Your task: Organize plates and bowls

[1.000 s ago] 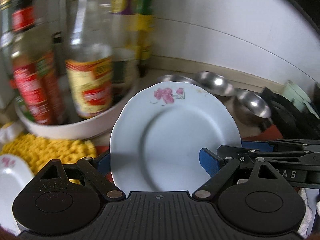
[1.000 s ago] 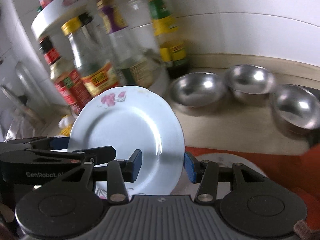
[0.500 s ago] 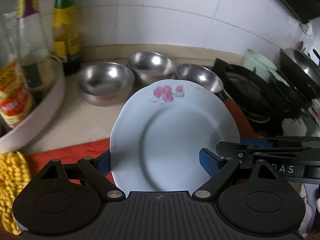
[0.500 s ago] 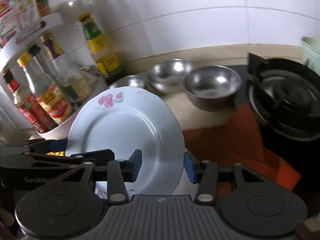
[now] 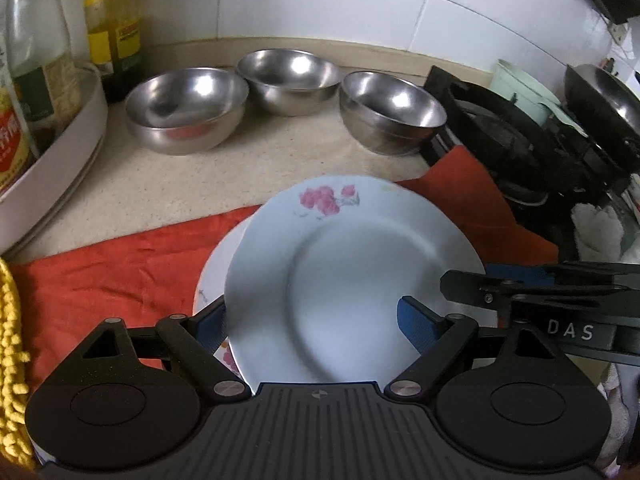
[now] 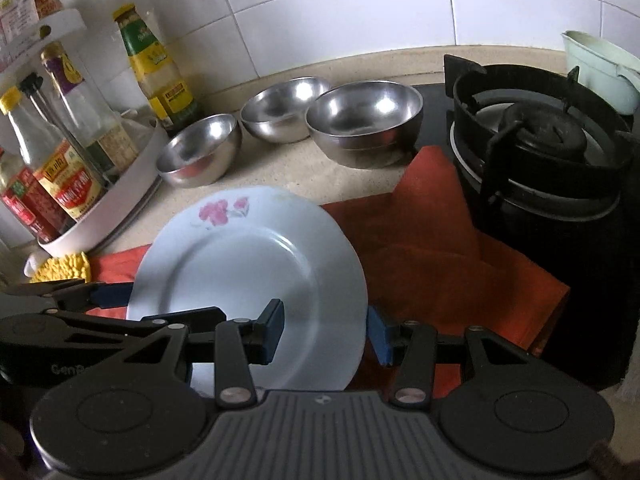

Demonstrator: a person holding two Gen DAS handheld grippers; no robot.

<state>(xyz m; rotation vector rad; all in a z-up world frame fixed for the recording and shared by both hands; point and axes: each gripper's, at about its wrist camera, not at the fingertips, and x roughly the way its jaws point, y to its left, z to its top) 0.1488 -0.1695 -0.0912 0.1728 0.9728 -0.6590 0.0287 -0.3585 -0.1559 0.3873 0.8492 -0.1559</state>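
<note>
A white plate with a pink flower (image 5: pixel 352 272) is held tilted between both grippers. My left gripper (image 5: pixel 312 322) is shut on its left part; my right gripper (image 6: pixel 326 330) is shut on its right rim (image 6: pixel 352 280). The plate also shows in the right wrist view (image 6: pixel 248 264). Just under it a second flowered plate (image 5: pixel 210 284) lies on the red cloth (image 5: pixel 120 256). Three steel bowls stand at the back of the counter: left (image 5: pixel 186 110), middle (image 5: pixel 292 80), right (image 5: pixel 390 110).
A white turntable rack (image 6: pixel 116 196) with sauce bottles (image 6: pixel 64 152) stands at the left. A yellow mat (image 5: pixel 12 360) lies at the far left. A black gas burner (image 6: pixel 540 148) is at the right, with a pale green pot (image 6: pixel 600 68) behind it.
Both grippers carried the plate rightward from the bottle rack and down over the red cloth. It now hangs just above the second plate. The grip has not changed.
</note>
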